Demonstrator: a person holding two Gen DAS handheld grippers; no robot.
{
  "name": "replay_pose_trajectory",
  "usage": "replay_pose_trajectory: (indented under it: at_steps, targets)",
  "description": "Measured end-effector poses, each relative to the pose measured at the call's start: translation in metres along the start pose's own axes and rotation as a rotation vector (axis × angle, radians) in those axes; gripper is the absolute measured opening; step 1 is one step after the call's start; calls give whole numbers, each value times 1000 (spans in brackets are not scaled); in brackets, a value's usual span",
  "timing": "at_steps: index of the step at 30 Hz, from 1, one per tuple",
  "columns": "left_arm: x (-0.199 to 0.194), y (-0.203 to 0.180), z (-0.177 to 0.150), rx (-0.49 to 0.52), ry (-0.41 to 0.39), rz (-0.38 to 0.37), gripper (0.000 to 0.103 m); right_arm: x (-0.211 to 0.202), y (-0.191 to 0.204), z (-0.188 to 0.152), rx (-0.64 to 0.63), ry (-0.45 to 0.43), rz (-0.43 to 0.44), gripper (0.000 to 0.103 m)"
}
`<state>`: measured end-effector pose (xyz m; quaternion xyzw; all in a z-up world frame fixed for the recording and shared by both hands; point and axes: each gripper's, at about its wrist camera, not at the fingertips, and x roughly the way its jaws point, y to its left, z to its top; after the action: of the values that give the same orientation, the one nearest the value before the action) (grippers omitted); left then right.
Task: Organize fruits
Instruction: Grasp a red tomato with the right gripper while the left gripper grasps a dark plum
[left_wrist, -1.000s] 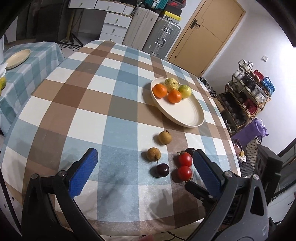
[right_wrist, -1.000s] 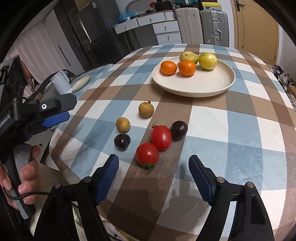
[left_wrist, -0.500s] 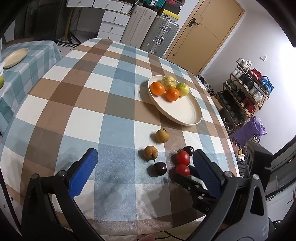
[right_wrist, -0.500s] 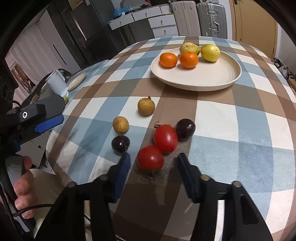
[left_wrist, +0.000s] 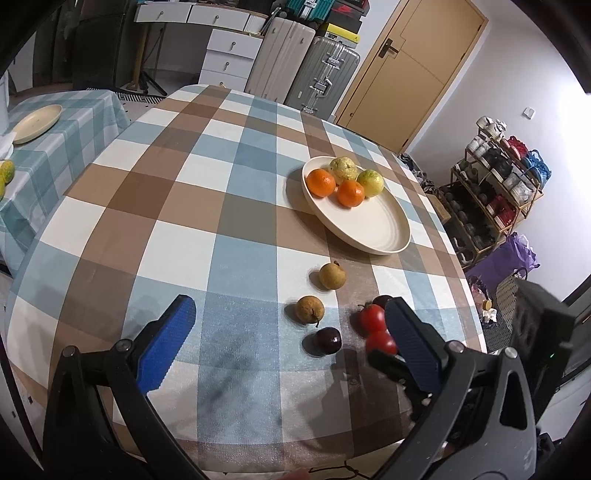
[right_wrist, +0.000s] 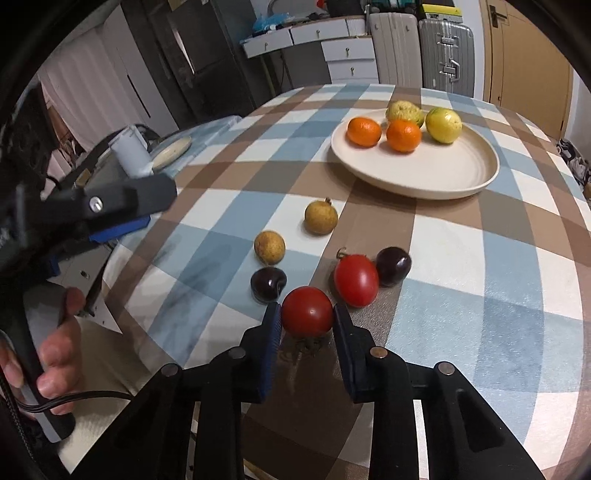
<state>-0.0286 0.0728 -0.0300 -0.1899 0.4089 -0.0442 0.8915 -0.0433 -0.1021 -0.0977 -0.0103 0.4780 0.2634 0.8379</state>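
Now my right gripper (right_wrist: 307, 317) has closed onto the nearest tomato (right_wrist: 307, 311) (left gripper (left_wrist: 291, 343) idles wide); plate (right_wrist: 436, 181) ahead next.

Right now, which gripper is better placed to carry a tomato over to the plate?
Right. The right gripper is closed around the near tomato, while the left gripper hangs open and empty.

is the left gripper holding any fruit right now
No, the left gripper is wide open above the tablecloth with nothing between its blue pads.
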Motion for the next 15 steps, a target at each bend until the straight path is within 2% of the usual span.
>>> replay_pose_trajectory:
  at_steps: [9, 15]
  targets:
    - [8, -4, -6, 19, 21, 8, 102, -29, -17, 8, 63, -88, 20, 29]
    - [20, -21, -15, 97, 59, 12, 102, -47, -26, 10, 85, -137, 7, 29]
